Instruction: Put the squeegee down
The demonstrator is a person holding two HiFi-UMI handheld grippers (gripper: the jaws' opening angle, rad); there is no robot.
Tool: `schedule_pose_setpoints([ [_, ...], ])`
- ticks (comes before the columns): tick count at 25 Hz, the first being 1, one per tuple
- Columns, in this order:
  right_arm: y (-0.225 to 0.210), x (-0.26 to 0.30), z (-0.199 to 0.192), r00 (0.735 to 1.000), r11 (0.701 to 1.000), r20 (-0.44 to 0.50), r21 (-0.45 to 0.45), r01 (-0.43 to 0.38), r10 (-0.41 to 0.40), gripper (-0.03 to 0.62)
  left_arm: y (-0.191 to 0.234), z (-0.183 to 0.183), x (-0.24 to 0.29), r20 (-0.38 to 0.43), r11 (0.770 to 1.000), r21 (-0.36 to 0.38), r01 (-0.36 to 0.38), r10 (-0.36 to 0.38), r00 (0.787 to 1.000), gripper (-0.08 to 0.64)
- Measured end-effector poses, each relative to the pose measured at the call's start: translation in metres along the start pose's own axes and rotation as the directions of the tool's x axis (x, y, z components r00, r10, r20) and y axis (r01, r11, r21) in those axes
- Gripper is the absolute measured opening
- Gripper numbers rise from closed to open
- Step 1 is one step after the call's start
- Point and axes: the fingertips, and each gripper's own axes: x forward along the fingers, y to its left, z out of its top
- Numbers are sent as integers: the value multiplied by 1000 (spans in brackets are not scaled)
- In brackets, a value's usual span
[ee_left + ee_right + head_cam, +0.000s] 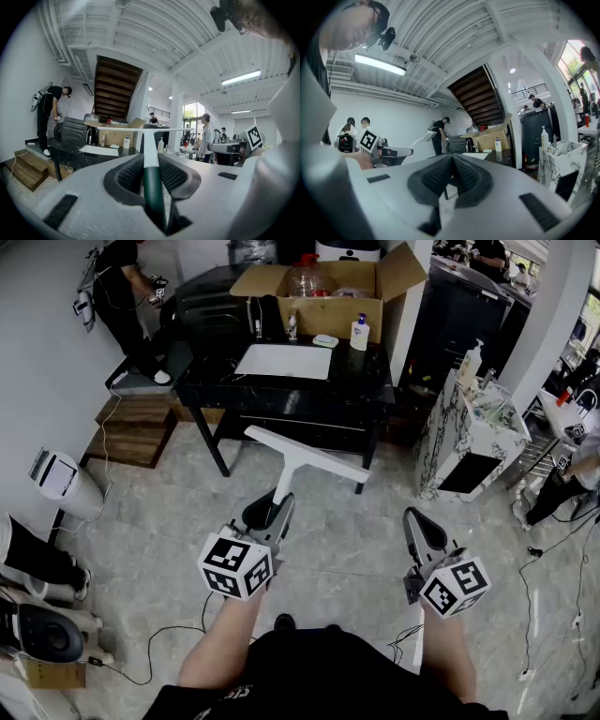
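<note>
My left gripper [275, 505] is shut on the dark green handle of the squeegee [306, 457], which I hold out level above the floor. Its white stem leads forward to a long white blade set crosswise, just short of the black table [281, 395]. In the left gripper view the squeegee [150, 140] runs straight out between the jaws of the left gripper [153, 174], the blade lying level against the room behind. My right gripper [416, 518] hangs at the right with nothing in it. In its own view the right gripper [452, 163] has its pads meeting, and the squeegee [423, 137] shows far left.
On the black table lie a white board [284, 361], small bottles and an open cardboard box [328, 298]. A marble-patterned cabinet [466, 427] stands at the right. A person [120, 282] stands at the back left, beside wooden steps [136, 427]. Cables trail over the grey tiled floor [347, 540].
</note>
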Motion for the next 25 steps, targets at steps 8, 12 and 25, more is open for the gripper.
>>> schedule_pose_setpoints([
  [8, -11, -12, -7, 1000, 1000, 0, 6, 11, -11, 3, -16, -3, 11, 5, 1000, 10, 24, -24, 1000, 100],
  [12, -17, -27, -6, 1000, 1000, -9, -6, 13, -13, 3, -35, -4, 21, 9, 999, 7, 42, -42, 999, 100],
  [25, -57, -85, -16, 998, 992, 10, 103, 67, -68, 5, -84, -12, 42, -22, 996, 8, 93, -93, 995, 100],
])
